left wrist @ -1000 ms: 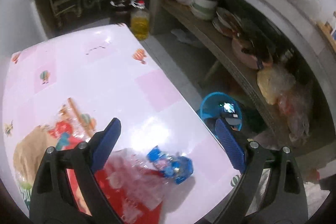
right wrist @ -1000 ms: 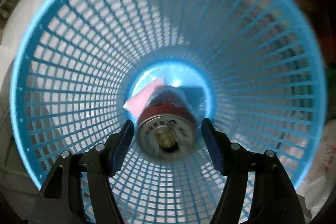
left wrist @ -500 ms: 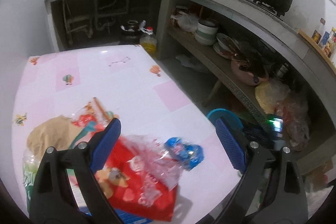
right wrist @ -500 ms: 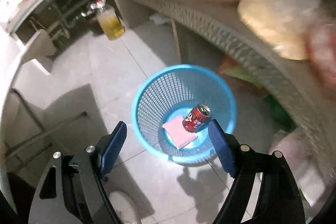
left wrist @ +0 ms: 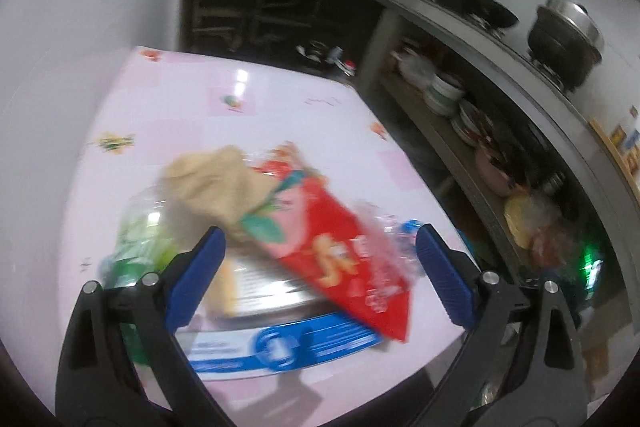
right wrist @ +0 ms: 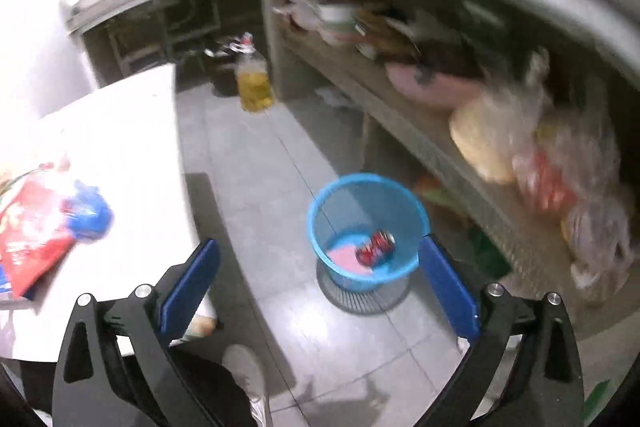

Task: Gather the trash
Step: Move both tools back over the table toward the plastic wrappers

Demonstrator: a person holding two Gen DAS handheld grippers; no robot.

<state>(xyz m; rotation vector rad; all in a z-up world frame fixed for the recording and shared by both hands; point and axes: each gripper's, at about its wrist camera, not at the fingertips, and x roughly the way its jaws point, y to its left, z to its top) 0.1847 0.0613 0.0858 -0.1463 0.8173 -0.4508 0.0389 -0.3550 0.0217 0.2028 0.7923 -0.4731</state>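
On the pink table (left wrist: pixel 240 107) lies a pile of trash: a red snack bag (left wrist: pixel 344 259), a crumpled tan paper (left wrist: pixel 216 183), a clear plastic bottle with a green label (left wrist: pixel 136 239), a blue-and-white packet (left wrist: pixel 288 343) and a blue wrapper (left wrist: pixel 408 231). My left gripper (left wrist: pixel 320 271) hangs open above the pile, touching nothing. My right gripper (right wrist: pixel 318 281) is high over the floor, its jaws opening wide with nothing between them. Far below it stands the blue mesh basket (right wrist: pixel 332 199), holding a red can (right wrist: pixel 374 247) and a pink paper (right wrist: pixel 344 259).
A bottle of yellow oil (right wrist: pixel 254 83) stands on the tiled floor by the counter. The shelf (right wrist: pixel 420 123) at the right carries bowls, a pink basin and plastic bags. A person's shoe (right wrist: pixel 246 371) shows at the bottom. A black pot (left wrist: pixel 564 39) sits on the counter.
My right gripper has let go of the red can into the basket and risen far above it. My left gripper has pulled back across the table, bringing the whole trash pile into view.
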